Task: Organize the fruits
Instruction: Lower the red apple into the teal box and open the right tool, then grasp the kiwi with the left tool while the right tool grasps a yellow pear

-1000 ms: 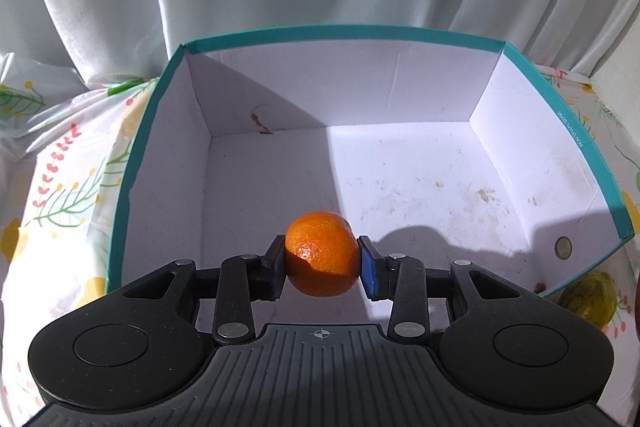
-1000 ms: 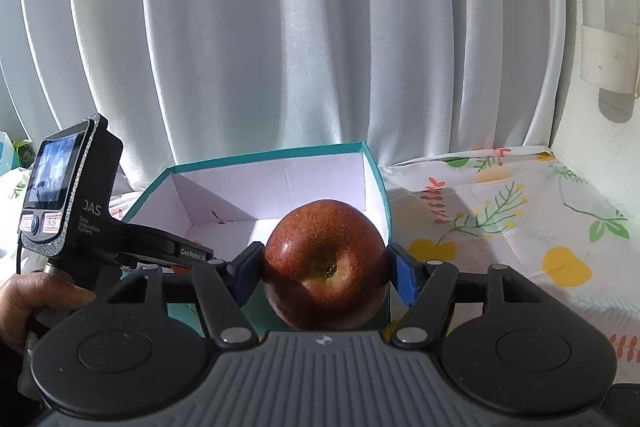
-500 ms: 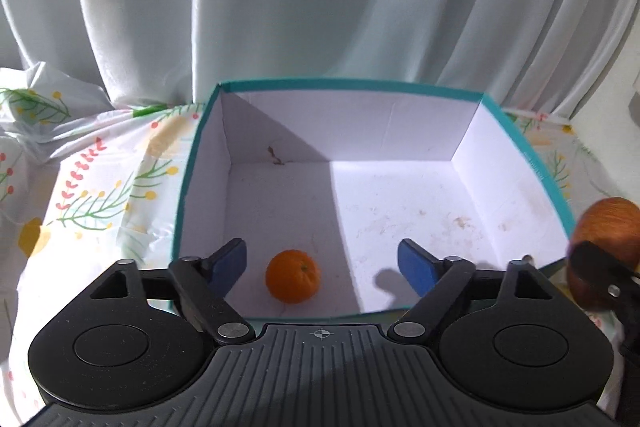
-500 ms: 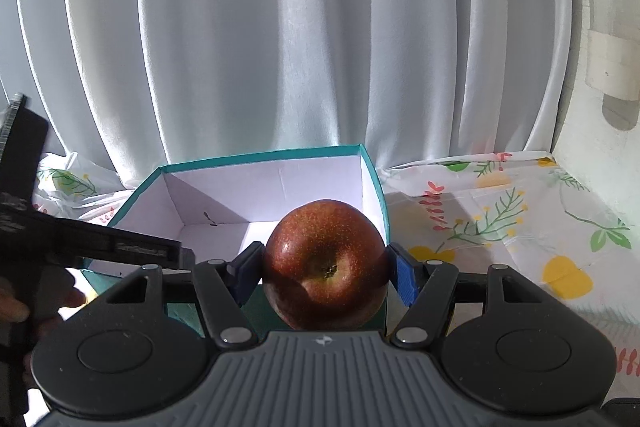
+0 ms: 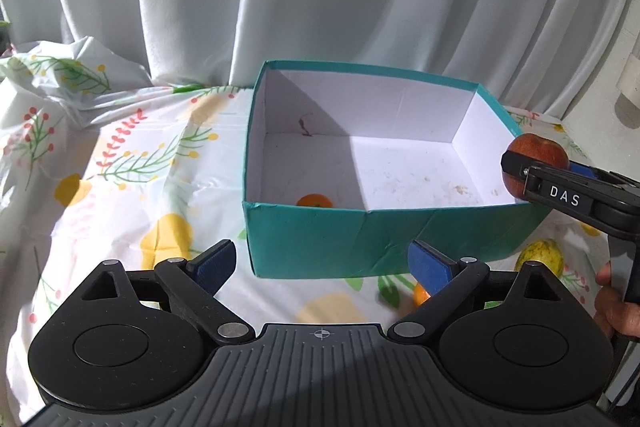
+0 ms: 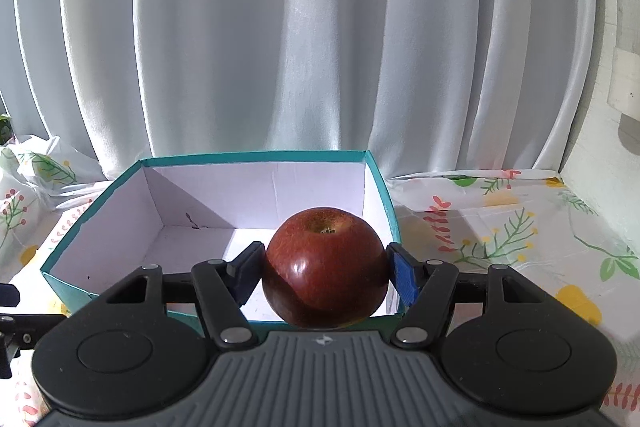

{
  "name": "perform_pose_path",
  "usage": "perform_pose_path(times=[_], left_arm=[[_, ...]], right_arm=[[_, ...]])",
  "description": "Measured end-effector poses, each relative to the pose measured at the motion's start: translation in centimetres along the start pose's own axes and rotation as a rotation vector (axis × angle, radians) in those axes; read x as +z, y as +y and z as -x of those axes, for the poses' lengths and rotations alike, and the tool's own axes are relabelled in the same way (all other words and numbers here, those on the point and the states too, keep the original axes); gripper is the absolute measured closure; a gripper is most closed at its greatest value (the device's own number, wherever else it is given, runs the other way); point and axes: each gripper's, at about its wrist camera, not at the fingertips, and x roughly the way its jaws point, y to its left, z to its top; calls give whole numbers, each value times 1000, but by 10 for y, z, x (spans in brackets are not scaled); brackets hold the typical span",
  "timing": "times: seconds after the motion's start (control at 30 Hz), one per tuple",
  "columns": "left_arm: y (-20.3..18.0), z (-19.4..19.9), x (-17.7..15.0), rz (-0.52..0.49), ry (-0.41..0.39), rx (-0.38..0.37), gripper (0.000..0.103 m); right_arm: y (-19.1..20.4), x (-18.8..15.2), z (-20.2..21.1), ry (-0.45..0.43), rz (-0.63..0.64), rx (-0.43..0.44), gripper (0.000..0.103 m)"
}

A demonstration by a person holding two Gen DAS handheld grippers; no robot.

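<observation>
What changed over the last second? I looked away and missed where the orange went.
The left tongs let go of the orange, which now lies inside the teal box by its near wall, and pulled back with jaws wide and empty. The right tongs carried the red apple closer, over the box's near edge. Unchanged: the apple is still gripped, and the box has not moved.

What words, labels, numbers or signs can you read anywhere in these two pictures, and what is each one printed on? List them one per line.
"DAS": white letters on the black body of the right gripper, seen in the left wrist view.
A small cross-in-circle mark, no lettering, on the left gripper housing.
A small four-point emblem, no lettering, on the right gripper's housing in its own view.
No readable text on the teal box or the floral tablecloth.
</observation>
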Motion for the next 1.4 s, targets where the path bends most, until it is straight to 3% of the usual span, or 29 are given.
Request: perform_pose_path(times=[0.17,0.4,0.63,0.83,1.03,1.23,1.4], left_arm=[[6,-4,-9,-6,22,12,7],[17,-15,-18,11,76,14,7],[17,-18,-24,-3,90,-8,7],[23,-18,-41,-45,90,11,9],[33,-30,-59,-32,168,2,12],[37,-38,-65,-23,221,-30,16],[42,-51,-67,-4,272,-41,26]], right_arm=[[2,-4,-20,74,-9,-15,37],[6,-6,-23,84,19,-27,37],[8,1,-1,12,32,-41,36],[12,-19,62,-105,4,17,0],[23,-59,90,-66,45,36,0],[24,-68,94,-26,10,11,0],[23,-72,95,-11,9,-24,0]])
